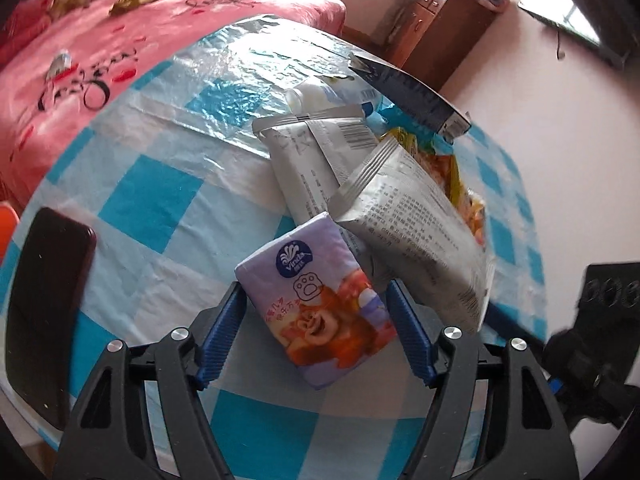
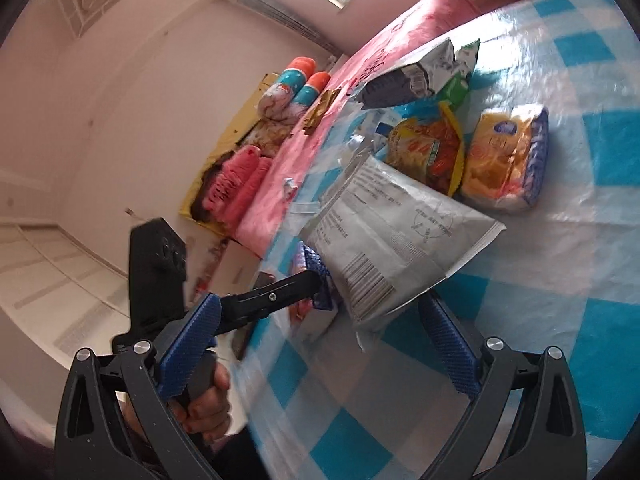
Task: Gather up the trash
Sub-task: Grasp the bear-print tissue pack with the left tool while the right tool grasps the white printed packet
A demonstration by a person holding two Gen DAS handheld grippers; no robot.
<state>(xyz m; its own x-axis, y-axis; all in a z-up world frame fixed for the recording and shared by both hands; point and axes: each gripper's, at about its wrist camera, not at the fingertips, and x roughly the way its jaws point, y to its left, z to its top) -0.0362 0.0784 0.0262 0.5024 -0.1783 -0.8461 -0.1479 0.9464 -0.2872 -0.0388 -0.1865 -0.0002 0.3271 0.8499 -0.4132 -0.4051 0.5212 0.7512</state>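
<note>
Closing on the tissue pack (image 1: pixel 316 312), the left gripper (image 1: pixel 318 300) touches both its sides near the table (image 1: pixel 160 200) edge; right gripper (image 2: pixel 320 344) gapes empty. Wrappers (image 1: pixel 408 232) remain uncollected.

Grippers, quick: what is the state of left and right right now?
Left gripper: jaws around the tissue pack, pads at its sides; a firm grip cannot be told.
Right gripper: open, holding nothing, before a silver packet.

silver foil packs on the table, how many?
3: one beside the tissue pack, one under it, one torn-open at the far edge. More may be hidden.
</note>
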